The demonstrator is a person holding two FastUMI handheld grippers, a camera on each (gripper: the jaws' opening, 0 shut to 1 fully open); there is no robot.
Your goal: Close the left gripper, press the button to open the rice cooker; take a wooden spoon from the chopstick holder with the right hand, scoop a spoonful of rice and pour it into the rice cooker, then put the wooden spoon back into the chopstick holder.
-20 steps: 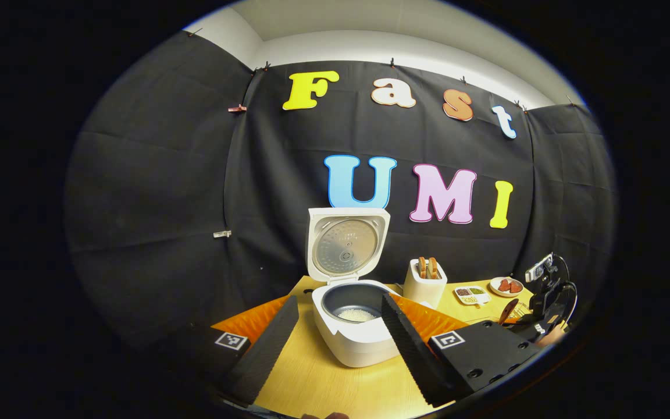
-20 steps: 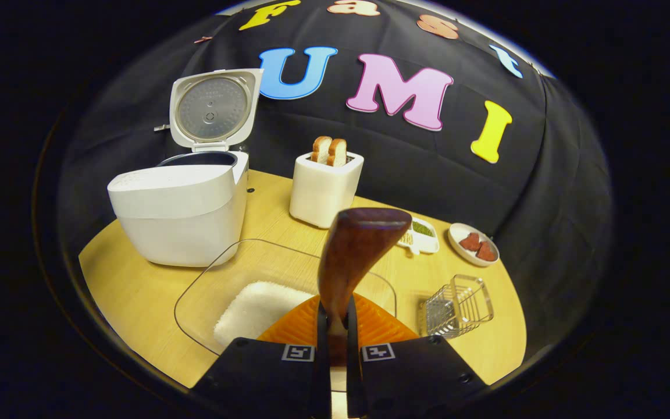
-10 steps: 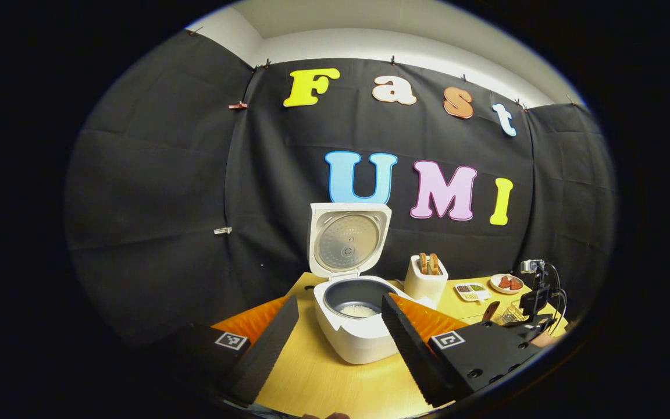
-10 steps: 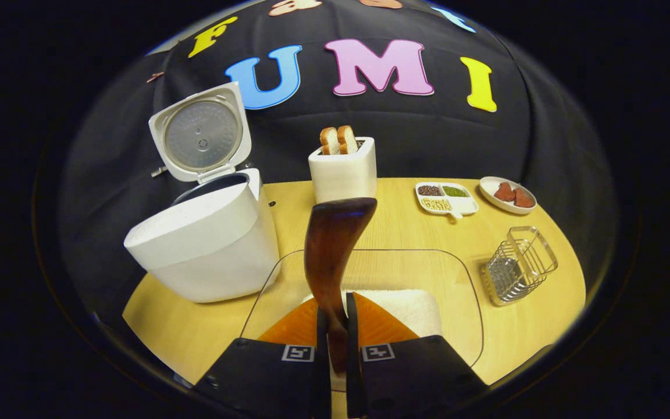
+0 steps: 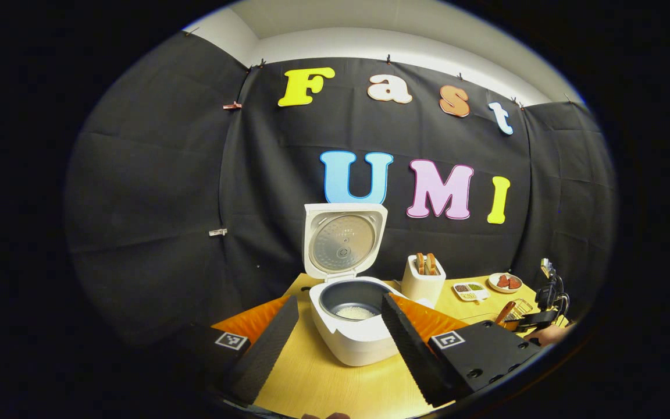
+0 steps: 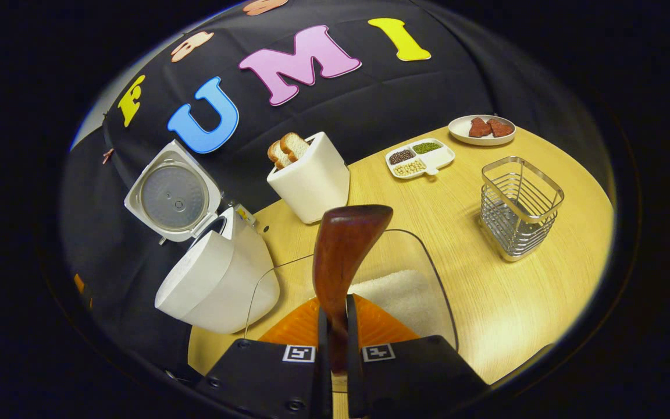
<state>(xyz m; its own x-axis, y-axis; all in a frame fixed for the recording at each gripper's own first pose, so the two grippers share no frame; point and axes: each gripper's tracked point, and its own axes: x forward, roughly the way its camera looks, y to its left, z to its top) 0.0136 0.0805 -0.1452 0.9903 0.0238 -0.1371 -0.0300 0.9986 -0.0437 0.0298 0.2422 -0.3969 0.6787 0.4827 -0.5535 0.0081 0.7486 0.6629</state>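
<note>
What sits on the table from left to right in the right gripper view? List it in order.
Rice cooker with its lid up → toaster holding bread slices → divided dish of beans → plate of red pieces → wire chopstick holder.

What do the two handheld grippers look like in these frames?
Left gripper: two long jaws with ridged inner faces on black block housings, each bearing a square black-and-white tag. Right gripper: the same black housings and tags. In the left gripper view it carries a small camera and black cables.
</note>
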